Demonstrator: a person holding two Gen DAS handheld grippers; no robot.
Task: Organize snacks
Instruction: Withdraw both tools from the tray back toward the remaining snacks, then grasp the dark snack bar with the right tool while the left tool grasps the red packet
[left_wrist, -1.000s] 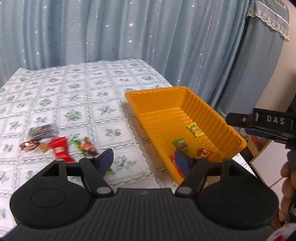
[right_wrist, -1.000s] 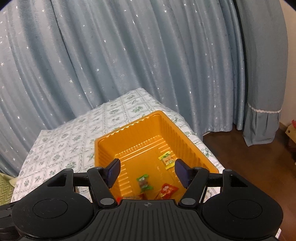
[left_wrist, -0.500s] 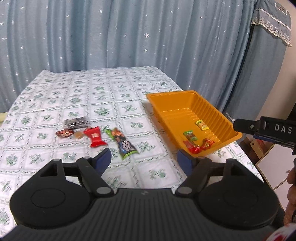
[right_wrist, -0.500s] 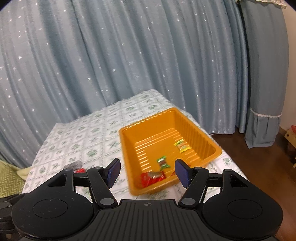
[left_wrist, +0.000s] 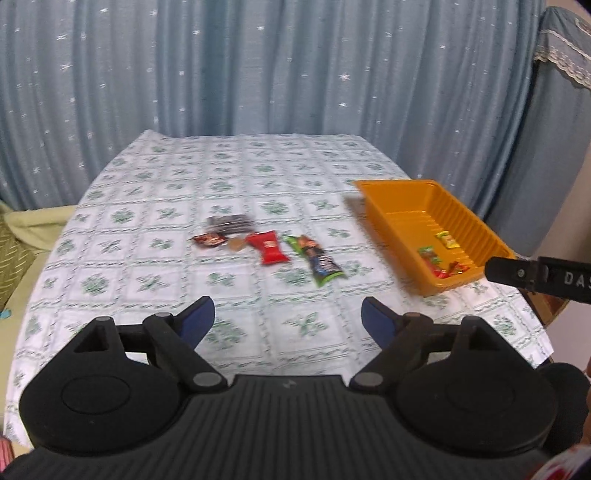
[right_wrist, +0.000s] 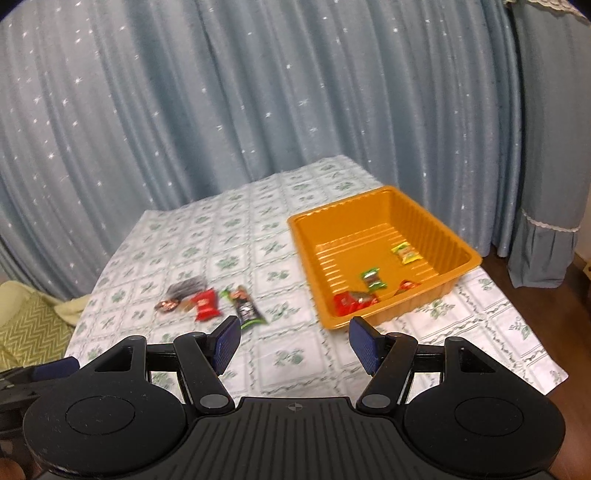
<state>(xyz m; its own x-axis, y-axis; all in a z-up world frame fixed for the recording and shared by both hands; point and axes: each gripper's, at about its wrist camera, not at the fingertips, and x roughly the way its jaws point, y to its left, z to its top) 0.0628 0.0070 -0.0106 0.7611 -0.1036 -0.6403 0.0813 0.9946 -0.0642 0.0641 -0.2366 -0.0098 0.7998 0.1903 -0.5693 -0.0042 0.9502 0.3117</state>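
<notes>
Your loose snacks (left_wrist: 269, 245) lie blurred mid-table, their labels unreadable. Right of them, the orange tray (right_wrist: 458, 247) holds a few small wrapped candies (right_wrist: 373, 278). Both piles sit well ahead of your left gripper (left_wrist: 288, 321), whose jaws are opening on nothing, and your right gripper (right_wrist: 293, 341), parted and empty.

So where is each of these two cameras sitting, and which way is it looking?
Left wrist: rides on the left gripper, looking down along its opening, empty fingers at the table, loose snacks and tray; the right gripper's tip pokes in at right.
Right wrist: rides on the right gripper, fingers apart and empty, facing the tray more squarely; the left gripper's edge shows at bottom left.
Shared: table, tray, snacks, curtain.
</notes>
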